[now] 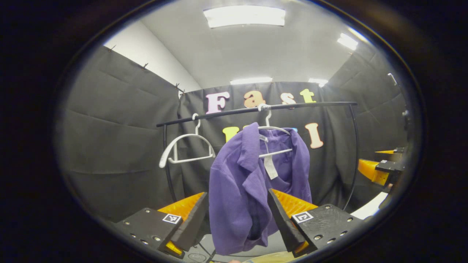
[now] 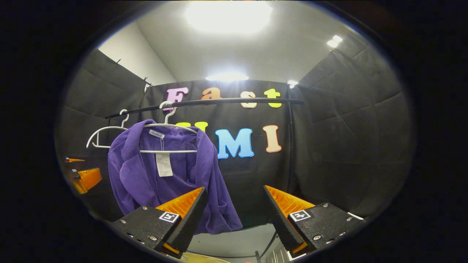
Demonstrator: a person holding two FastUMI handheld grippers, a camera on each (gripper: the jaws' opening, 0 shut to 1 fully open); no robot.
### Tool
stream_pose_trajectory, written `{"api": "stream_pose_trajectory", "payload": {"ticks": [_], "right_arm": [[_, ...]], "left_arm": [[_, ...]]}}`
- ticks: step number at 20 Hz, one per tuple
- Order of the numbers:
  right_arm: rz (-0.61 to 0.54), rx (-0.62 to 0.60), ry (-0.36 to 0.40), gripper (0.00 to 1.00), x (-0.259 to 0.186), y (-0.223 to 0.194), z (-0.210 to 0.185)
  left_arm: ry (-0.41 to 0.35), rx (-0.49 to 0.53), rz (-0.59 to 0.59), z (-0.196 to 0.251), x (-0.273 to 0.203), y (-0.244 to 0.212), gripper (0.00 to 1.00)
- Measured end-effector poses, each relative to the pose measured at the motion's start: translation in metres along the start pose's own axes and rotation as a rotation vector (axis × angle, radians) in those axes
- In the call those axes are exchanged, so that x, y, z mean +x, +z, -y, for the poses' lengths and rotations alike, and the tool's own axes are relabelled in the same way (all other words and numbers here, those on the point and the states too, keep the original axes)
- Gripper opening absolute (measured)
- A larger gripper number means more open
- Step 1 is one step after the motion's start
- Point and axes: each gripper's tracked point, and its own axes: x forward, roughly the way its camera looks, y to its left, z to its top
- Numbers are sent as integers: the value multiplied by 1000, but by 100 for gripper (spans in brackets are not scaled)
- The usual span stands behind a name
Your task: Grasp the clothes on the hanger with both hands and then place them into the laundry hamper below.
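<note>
Both open grippers face the hanging purple jacket (image 1: 241, 190).

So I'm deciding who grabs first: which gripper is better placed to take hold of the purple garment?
Left. In the left gripper view, the left gripper is open with the purple garment hanging between its fingers. In the right gripper view, the right gripper is open too, but the garment sits off beyond one finger.

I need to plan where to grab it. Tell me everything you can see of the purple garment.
The purple garment is a ribbed, knit-looking top with a collar, hanging open on a white hanger hooked over the black rail. A white tag dangles inside near the neck. It droops lower on one side, its hem loose. In the left gripper view its lower part lies between the left hand-held gripper's open fingers.
</note>
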Motion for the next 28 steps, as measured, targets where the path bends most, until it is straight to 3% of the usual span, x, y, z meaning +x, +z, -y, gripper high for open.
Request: {"api": "stream_pose_trajectory", "payload": {"ticks": [9,13,18,19,20,24,28], "right_arm": [[53,44,156,94,87,23,-29],[39,88,219,93,126,19,-44],[0,135,293,93,169,6,-64],[-9,147,311,93,175,3,-69],[-19,157,331,93,181,1,-77],[-71,158,377,92,198,-20,-92],[-138,181,388,83,220,-46,-100]], "left_arm": [[27,-52,-46,35,71,-15,94],[85,-39,-103,35,109,-38,93],[163,-41,-143,34,138,-62,94],[175,-32,-144,33,141,-66,99],[187,-23,-144,33,146,-67,94],[231,-30,-129,34,159,-72,94],[271,-6,-122,30,167,-76,94]]}}
